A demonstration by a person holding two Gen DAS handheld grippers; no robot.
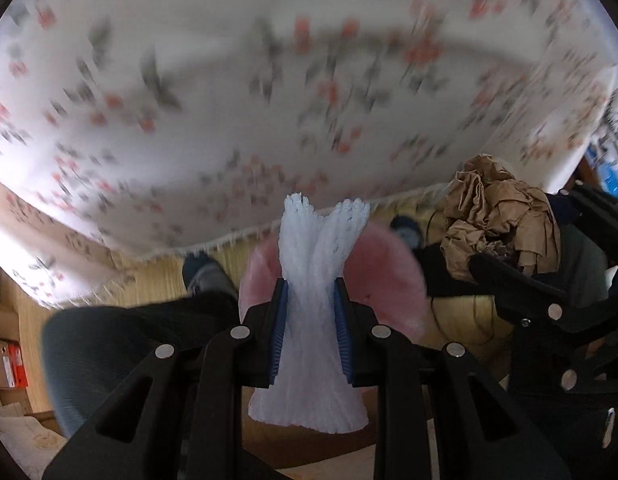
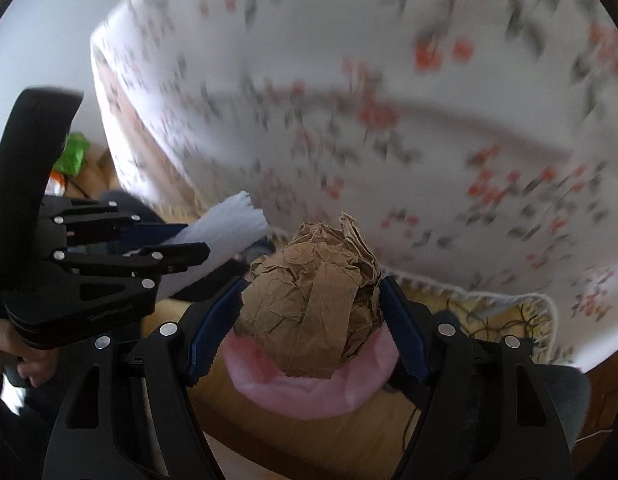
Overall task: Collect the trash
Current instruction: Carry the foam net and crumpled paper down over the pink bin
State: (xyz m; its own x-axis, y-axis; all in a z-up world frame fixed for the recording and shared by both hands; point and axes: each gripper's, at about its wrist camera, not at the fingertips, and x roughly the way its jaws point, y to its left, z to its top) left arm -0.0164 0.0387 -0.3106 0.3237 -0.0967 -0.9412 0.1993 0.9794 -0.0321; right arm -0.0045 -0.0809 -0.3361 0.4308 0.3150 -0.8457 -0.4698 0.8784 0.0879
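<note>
My left gripper (image 1: 311, 292) is shut on a white foam net sleeve (image 1: 313, 264), pinched at its middle between the blue pads; it also shows in the right wrist view (image 2: 225, 232). My right gripper (image 2: 313, 300) is shut on a crumpled ball of brown paper (image 2: 313, 300), which also shows at the right of the left wrist view (image 1: 497, 224). Both are held off the table's edge above a pink round bin (image 2: 309, 388), seen behind the sleeve in the left wrist view (image 1: 389, 276).
A table with a white floral tablecloth (image 1: 269, 100) fills the upper part of both views, blurred by motion. Below lies a wooden floor (image 2: 349, 440) with the person's dark legs and shoes (image 1: 209, 276). A green bag (image 2: 71, 156) lies far left.
</note>
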